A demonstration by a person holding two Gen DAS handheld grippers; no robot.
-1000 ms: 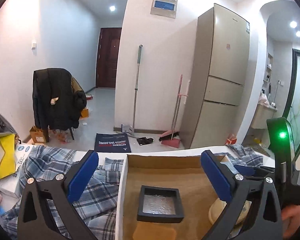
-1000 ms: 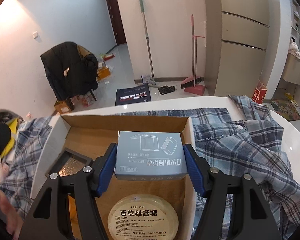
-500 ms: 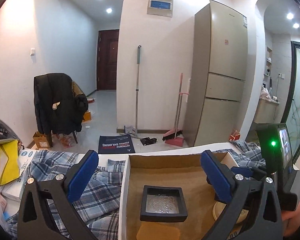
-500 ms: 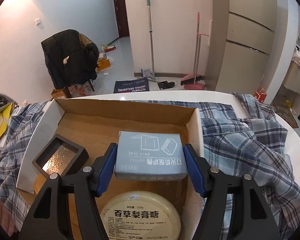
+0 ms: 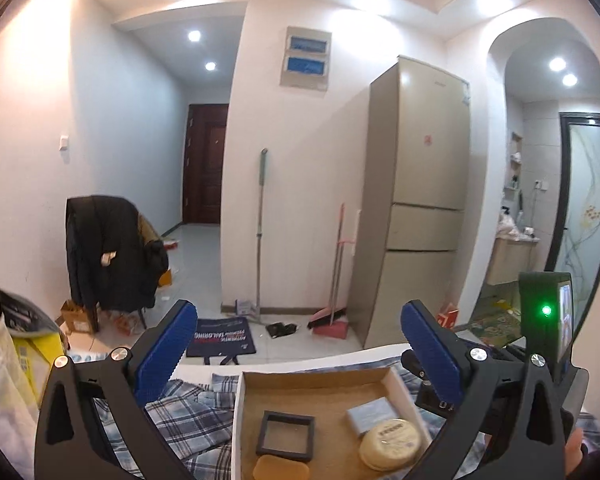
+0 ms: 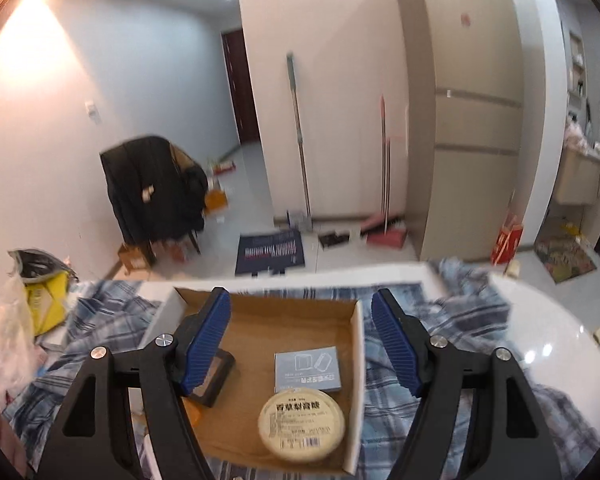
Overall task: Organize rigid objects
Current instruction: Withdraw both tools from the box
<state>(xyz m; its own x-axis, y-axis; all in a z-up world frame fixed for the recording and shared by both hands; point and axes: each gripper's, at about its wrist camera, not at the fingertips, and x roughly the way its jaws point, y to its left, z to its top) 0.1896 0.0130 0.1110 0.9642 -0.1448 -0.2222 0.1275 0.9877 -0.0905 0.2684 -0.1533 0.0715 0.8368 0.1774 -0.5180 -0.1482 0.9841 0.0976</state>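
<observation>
An open cardboard box (image 6: 356, 344) (image 5: 238, 408) lies on the table. In it lie a grey-blue carton (image 6: 307, 369) (image 5: 374, 414), a round cream tin (image 6: 302, 423) (image 5: 391, 443), a black square tray (image 5: 286, 435) (image 6: 214, 380) and an orange piece (image 5: 280, 469). My right gripper (image 6: 301, 342) is open and empty, raised above the box. My left gripper (image 5: 300, 360) is open and empty, held high over the box's left part.
A blue plaid shirt (image 6: 452, 320) (image 5: 188, 412) spreads over the white round table (image 6: 556, 320). A yellow bag (image 6: 44, 300) and plastic bags sit at the left. Beyond the table stand a fridge (image 5: 416, 208), a mop, a broom and a chair with a black coat (image 5: 108, 256).
My right gripper has opened and let go of the grey-blue carton, which now lies in the box behind the tin. Both grippers have risen and pulled back from the box.
</observation>
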